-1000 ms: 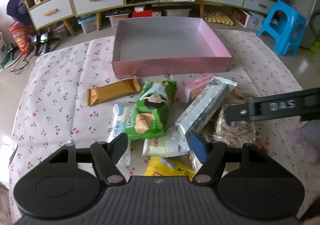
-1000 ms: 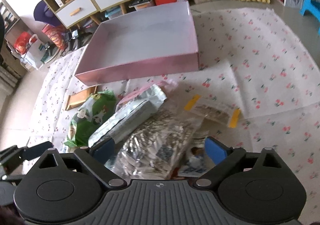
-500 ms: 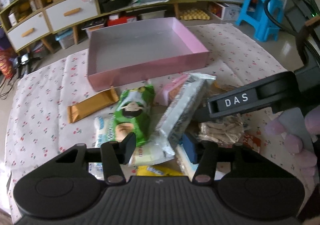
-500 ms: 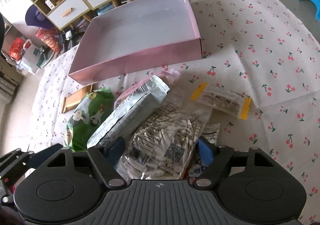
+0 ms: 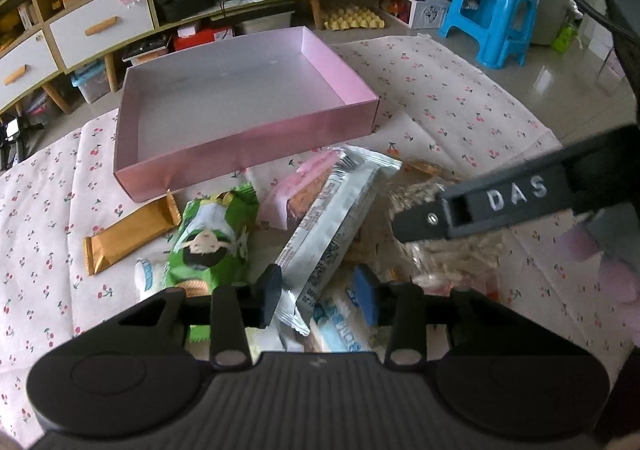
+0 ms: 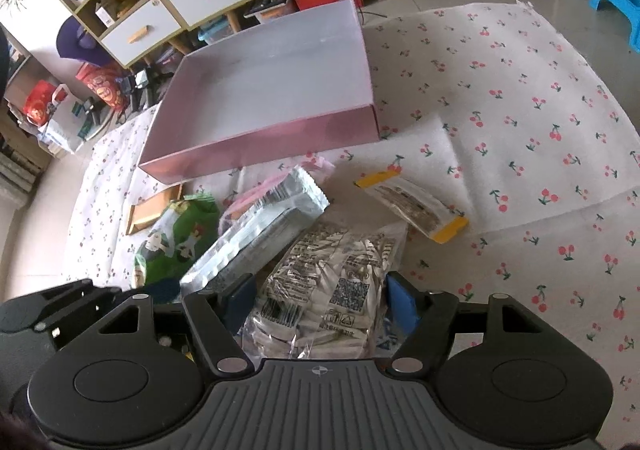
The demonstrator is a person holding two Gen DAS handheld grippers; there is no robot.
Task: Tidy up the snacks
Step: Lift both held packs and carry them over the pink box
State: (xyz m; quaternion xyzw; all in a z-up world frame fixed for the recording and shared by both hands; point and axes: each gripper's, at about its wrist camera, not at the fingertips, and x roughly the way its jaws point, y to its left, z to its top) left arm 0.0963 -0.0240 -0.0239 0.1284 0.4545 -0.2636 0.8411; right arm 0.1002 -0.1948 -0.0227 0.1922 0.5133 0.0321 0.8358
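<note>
My left gripper (image 5: 319,296) is closing around the near end of the silver snack pack (image 5: 340,217). My right gripper (image 6: 320,300) straddles the clear bag of wrapped sticks (image 6: 328,290), pads at its sides. Farther off, the pink box (image 5: 248,149) sits empty on the cherry-print cloth (image 6: 520,109).

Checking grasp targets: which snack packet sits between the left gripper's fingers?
The long silver packet: its near end lies between the closing left gripper, unlike the green bag and gold bar alongside.
</note>
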